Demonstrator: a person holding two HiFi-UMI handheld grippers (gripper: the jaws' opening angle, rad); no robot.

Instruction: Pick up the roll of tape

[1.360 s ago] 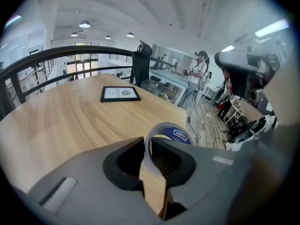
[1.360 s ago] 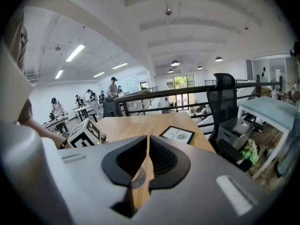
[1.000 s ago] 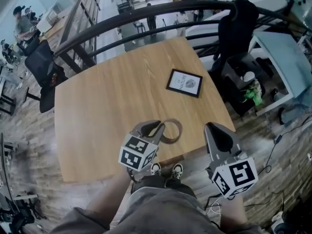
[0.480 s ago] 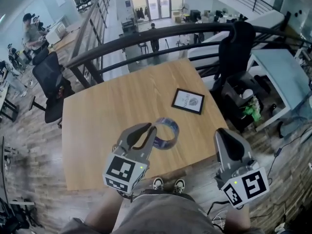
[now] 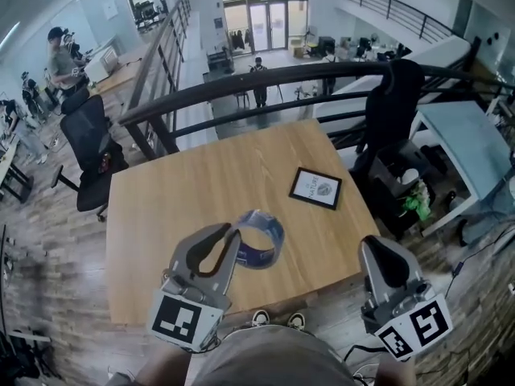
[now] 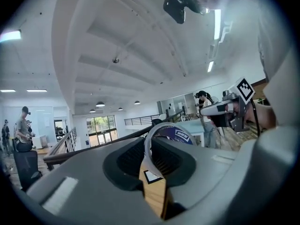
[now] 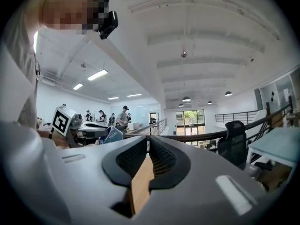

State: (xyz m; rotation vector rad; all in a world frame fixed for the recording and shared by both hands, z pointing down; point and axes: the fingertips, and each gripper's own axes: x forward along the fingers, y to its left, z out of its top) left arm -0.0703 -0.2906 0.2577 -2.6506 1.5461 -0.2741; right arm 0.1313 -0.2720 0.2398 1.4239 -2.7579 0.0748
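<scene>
Head view: left gripper [image 5: 233, 236] is clamped on the roll of tape [image 5: 259, 240], pinching one side of the ring, w/ the rest sticking out toward 1 o'clock over the near part of the table [image 5: 161, 215]. Left gripper view shows the same thing: wall of the tape [image 6: 164, 135] squeezed between the pads, and the ring stands up against the room bg, so it's off the tabletop. Inside of the roll is blue w/ a white label, but the lettering's too small to read.

Right gripper [image 5: 376, 248] sits at 5 o'clock, off the table's edge, jaws pressed together w/ nothing in them (right gripper view [image 7: 146, 149] confirms).

Only other thing on the light wood table is a black-framed picture [image 5: 315, 188] at 2 o'clock from the tape; its print isn't legible.

Room: open office mezzanine, wood-plank floor [image 5: 48, 240], dark curved railing [image 5: 241, 87] at 12, black office chair [image 5: 88, 135] at 10.
</scene>
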